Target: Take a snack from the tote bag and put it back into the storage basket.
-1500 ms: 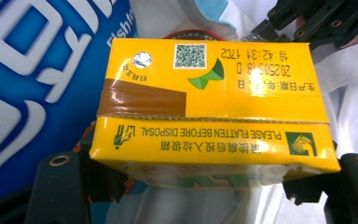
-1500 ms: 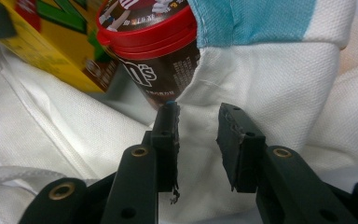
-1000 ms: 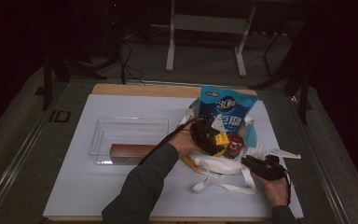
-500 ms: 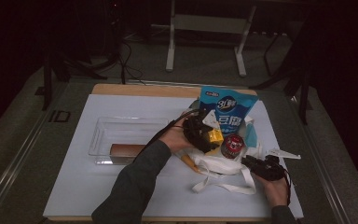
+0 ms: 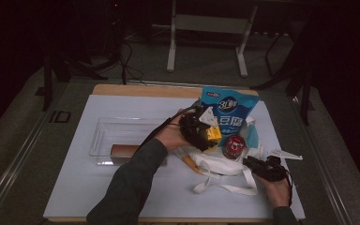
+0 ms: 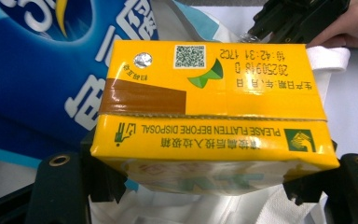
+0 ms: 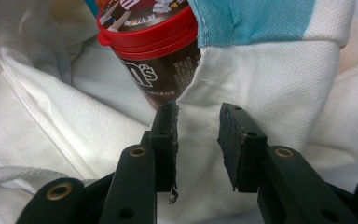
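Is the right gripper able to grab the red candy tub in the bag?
Probably yes: the right gripper sits just below the candy tub, jaws apart, though the bag's cloth edge covers part of it.

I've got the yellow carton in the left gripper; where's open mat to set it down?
Bare white mat lies in front of the clear tray, left of the left forearm, and along the far edge behind the tray. It is crowded on the right: white tote bag, blue snack bag, red-lidded can and right gripper. The yellow carton sits between the left gripper fingers.
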Demonstrator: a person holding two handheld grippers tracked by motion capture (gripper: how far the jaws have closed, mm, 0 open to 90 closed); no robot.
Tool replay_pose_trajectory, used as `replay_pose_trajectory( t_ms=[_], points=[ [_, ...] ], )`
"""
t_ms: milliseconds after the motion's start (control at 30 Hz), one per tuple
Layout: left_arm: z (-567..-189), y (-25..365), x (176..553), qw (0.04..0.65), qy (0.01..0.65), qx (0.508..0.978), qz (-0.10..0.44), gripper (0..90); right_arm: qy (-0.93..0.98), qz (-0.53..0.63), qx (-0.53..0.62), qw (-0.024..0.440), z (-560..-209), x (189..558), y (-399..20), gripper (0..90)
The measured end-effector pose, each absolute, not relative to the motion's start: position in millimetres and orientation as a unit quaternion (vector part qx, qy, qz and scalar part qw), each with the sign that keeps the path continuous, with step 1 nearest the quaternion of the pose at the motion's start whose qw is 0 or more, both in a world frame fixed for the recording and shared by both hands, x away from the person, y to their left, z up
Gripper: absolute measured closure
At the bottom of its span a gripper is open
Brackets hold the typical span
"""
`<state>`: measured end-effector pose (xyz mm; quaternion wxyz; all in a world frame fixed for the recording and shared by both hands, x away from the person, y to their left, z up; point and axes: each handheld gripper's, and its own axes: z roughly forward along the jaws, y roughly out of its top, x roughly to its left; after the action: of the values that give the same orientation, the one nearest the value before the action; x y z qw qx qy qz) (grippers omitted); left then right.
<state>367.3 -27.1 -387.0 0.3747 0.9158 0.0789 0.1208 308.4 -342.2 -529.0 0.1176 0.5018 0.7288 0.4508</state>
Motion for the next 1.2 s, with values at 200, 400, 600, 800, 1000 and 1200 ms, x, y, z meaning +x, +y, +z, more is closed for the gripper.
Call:
replay_pose_trajectory(
  t_ms=[200,400,600,800,1000,1200],
  points=[
    [-383.3,-20.4,367.7,0.372,0.081,0.917,0.12,28.8,0.728,0.451,0.502,0.118,-529.2,308.4,-342.3,67.2],
    [-382.8,-14.9,369.4,0.375,0.087,0.916,0.115,28.8,0.728,0.452,0.502,0.118,-529.3,308.3,-342.4,67.1],
    [-377.8,-6.6,369.6,0.388,0.09,0.911,0.111,28.8,0.728,0.452,0.502,0.117,-529.4,308.4,-342.6,67.1],
    [-372.7,1.7,369.5,0.397,0.096,0.906,0.115,28.8,0.727,0.453,0.502,0.117,-529.5,308.4,-342.7,67.1],
    [-366.7,11.2,368.2,0.409,0.101,0.9,0.116,28.8,0.728,0.452,0.502,0.116,-529.4,308.5,-342.7,67.1],
    [-358.3,19.0,366.1,0.416,0.103,0.896,0.12,28.8,0.728,0.452,0.502,0.117,-529.5,308.4,-342.6,67.1]
  ],
)
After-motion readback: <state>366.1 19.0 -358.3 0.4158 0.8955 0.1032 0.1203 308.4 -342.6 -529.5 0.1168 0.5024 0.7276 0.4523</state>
